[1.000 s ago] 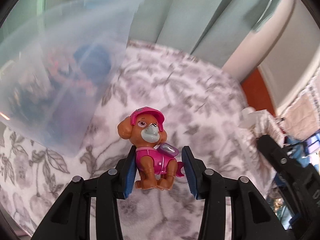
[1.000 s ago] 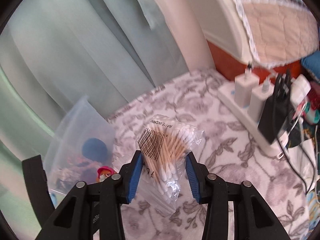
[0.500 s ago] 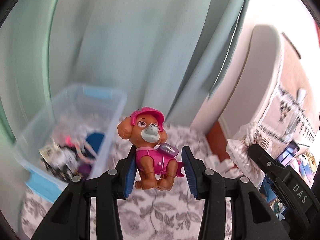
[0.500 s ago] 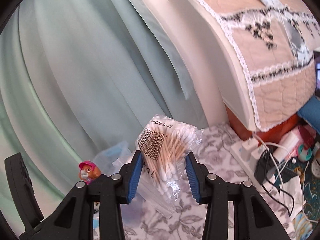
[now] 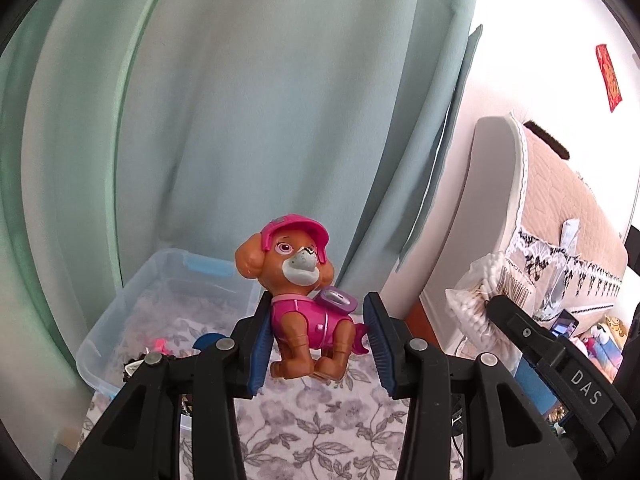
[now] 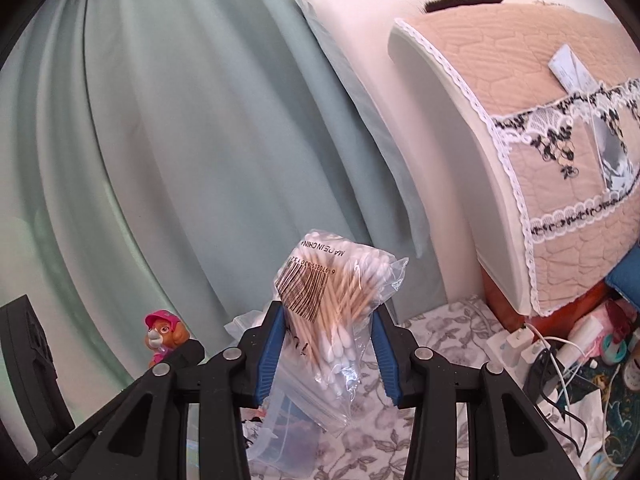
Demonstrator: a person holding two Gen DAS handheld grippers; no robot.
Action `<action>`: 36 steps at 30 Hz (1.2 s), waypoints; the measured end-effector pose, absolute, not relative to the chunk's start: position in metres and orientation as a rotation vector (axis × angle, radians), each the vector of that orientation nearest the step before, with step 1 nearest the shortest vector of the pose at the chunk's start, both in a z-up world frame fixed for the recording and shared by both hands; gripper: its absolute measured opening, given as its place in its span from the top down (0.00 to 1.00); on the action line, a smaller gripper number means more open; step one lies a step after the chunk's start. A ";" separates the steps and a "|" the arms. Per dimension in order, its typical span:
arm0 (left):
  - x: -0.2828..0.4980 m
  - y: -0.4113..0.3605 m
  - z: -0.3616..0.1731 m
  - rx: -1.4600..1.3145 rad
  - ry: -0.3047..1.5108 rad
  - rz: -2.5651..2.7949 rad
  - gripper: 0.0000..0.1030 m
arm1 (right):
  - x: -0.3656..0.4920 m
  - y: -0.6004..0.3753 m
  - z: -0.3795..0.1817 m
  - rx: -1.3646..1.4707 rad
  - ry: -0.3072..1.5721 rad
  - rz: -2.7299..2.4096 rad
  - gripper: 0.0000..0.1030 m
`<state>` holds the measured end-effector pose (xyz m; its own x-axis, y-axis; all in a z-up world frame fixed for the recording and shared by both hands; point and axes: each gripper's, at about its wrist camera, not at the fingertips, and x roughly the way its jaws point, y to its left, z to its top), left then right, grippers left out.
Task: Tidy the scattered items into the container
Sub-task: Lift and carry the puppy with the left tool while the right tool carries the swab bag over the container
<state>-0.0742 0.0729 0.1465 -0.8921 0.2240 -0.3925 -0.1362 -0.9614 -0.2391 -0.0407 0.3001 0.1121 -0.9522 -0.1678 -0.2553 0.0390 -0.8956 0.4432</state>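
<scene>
Both sets of jaws are clamped: left gripper [image 5: 318, 344] on the toy dog [image 5: 306, 304] (upright), right gripper [image 6: 326, 356] on a cotton-swab bag [image 6: 336, 320].

Pale green curtain [image 5: 248, 112] beside white wall [image 5: 532, 40]

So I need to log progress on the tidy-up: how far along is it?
Done: the clear plastic bin already holds some small items. In hand: the left gripper grips a pink-capped toy puppy; the right gripper grips a clear bag of cotton swabs. Left: dropping both into the bin.
</scene>
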 end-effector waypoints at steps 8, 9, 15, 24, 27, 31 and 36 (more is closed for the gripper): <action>-0.070 0.055 0.152 -0.594 -0.346 2.881 0.56 | -0.035 0.282 0.124 0.412 -0.624 -2.919 0.55; -0.070 0.053 0.152 -0.593 -0.350 2.883 0.56 | -0.035 0.279 0.125 0.414 -0.617 -2.917 0.55; -0.073 0.035 0.149 -0.593 -0.387 2.893 0.56 | -0.040 0.262 0.125 0.435 -0.575 -2.906 0.55; -0.080 0.008 0.142 -0.609 -0.461 2.906 0.56 | -0.051 0.237 0.118 0.474 -0.509 -2.888 0.55; -0.079 0.006 0.141 -0.615 -0.489 2.910 0.56 | -0.055 0.229 0.117 0.486 -0.485 -2.883 0.55; -0.072 0.000 0.138 -0.620 -0.516 2.916 0.56 | -0.062 0.219 0.113 0.505 -0.463 -2.874 0.55; -0.075 -0.011 0.133 -0.633 -0.553 2.923 0.56 | -0.070 0.206 0.108 0.535 -0.429 -2.860 0.55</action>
